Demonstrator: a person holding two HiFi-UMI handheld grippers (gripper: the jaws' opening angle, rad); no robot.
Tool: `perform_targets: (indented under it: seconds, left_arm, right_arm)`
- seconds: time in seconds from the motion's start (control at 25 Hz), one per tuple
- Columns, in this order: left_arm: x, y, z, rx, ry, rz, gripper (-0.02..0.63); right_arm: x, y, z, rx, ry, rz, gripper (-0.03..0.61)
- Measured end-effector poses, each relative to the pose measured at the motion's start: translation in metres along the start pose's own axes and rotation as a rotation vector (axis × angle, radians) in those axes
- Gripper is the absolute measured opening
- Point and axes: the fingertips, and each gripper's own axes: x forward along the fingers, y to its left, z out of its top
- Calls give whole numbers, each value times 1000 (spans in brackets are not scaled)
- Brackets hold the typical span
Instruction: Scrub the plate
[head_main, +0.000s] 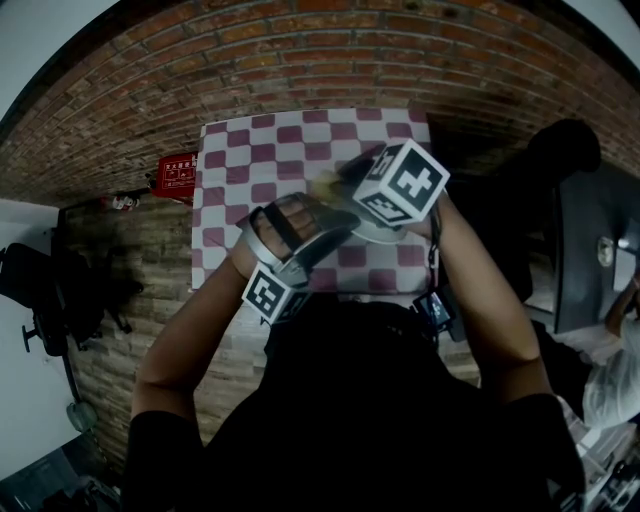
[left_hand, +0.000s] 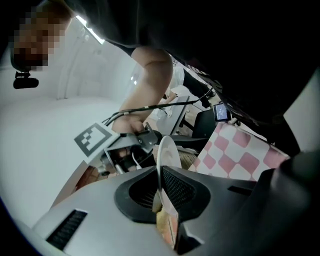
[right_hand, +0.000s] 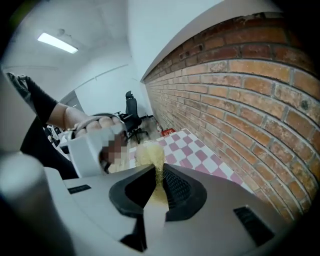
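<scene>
My left gripper (left_hand: 161, 187) is shut on the rim of a white plate (left_hand: 167, 150), which stands edge-on between its jaws. In the right gripper view, my right gripper (right_hand: 161, 182) is shut on a yellow sponge (right_hand: 149, 154) that sticks up beyond its jaws. From the head view, both grippers are held close together above the pink-and-white checkered table (head_main: 230, 180). There the left gripper (head_main: 300, 255) is nearer me, and the right gripper (head_main: 350, 185) with the sponge (head_main: 325, 183) is just beyond it. Only a sliver of the plate (head_main: 372, 234) shows under the right gripper's marker cube.
A brick wall (right_hand: 240, 90) runs behind the table (right_hand: 195, 150). A red box (head_main: 176, 174) lies beside the table's left side. A black office chair (head_main: 50, 290) stands at the far left. At the right are a dark desk (head_main: 590, 250) and another person (head_main: 615, 370).
</scene>
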Motion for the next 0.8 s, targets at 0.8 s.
perform_targets:
  seconds: [0.8]
  left_arm:
    - [-3,-28,-79,-113,197,-30,26]
  right_arm:
    - [-8,-15,-65,191,2,-18,44]
